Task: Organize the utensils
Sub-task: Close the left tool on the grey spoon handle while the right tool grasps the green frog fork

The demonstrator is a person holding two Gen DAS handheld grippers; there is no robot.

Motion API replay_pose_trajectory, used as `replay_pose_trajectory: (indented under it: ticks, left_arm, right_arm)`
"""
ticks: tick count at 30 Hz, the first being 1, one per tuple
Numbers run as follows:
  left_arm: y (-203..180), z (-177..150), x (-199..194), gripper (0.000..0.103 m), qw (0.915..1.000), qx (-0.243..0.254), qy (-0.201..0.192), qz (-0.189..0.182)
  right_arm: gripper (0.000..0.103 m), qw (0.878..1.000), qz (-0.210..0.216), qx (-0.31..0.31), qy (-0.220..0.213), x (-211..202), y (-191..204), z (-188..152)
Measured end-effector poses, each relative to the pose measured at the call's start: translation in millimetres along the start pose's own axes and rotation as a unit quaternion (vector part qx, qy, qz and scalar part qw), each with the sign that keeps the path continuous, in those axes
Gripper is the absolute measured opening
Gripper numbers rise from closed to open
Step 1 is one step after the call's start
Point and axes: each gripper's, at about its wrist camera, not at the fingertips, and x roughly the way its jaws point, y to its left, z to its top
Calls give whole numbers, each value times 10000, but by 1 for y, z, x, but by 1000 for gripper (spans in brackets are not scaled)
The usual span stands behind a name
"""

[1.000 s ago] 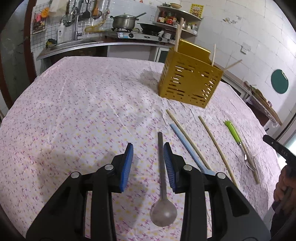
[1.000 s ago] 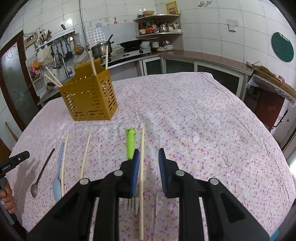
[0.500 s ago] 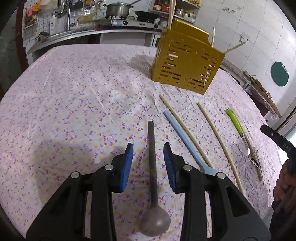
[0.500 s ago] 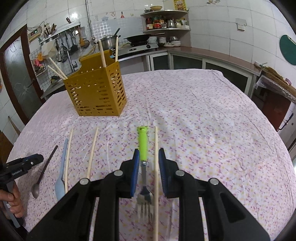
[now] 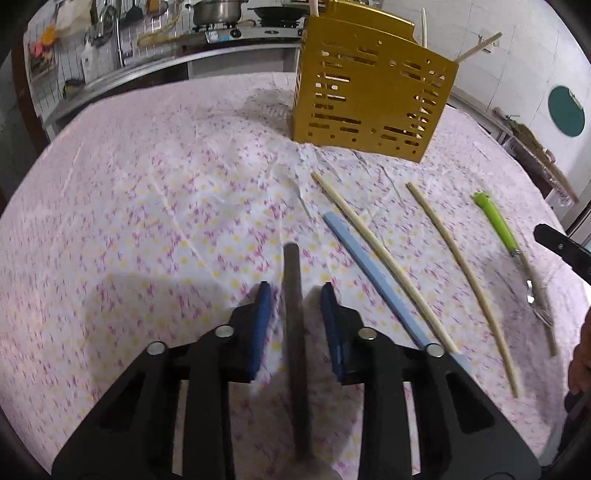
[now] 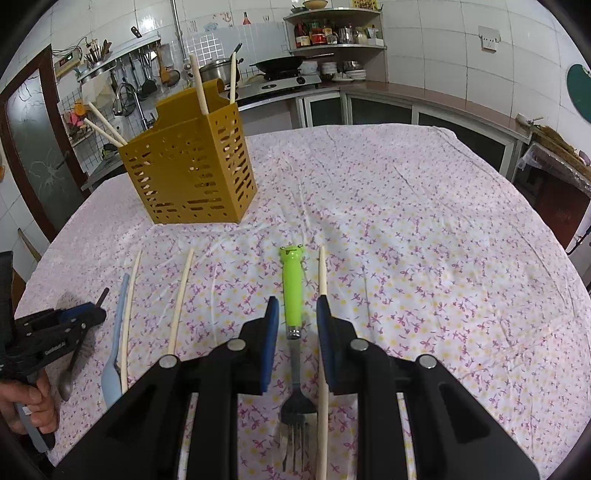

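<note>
My left gripper [image 5: 295,295] is open, its blue pads on either side of the dark metal spoon handle [image 5: 293,295] lying on the cloth. My right gripper [image 6: 297,310] is open around the green-handled fork [image 6: 292,284], with a chopstick [image 6: 322,280] just inside its right pad. The yellow slotted holder [image 5: 369,92] stands at the back with several chopsticks in it; it also shows in the right wrist view [image 6: 192,177]. A blue spoon [image 5: 373,266] and two more chopsticks [image 5: 373,251] [image 5: 458,266] lie between the grippers.
The table has a floral cloth [image 6: 406,221]. Behind it run a kitchen counter with a stove and pots [image 6: 280,70], a sink and hanging tools [image 5: 110,33]. The table's right edge drops off near a low side shelf [image 6: 554,147].
Both grippers have moved forward and down along their utensils: the left now straddles the spoon handle, the right has shifted from the chopstick onto the fork handle. Both jaws stay open.
</note>
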Motion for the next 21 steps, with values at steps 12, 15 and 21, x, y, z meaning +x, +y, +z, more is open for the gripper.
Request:
replay_pose_trajectory:
  ticks: [12,15,21]
  left_arm:
    - [18,17,12,11,9996,-228,-117,-105]
    - [17,21,14,11,9996,-229,-146,-74]
    - [17,28,20,10,9996,-238,-119,-50]
  right_arm:
    - [21,10000,-8,-1,97,19,1,12]
    - [21,9999,-2,-71,137,28,6,20]
    - [21,9991,-108,-266,310,51,18,34]
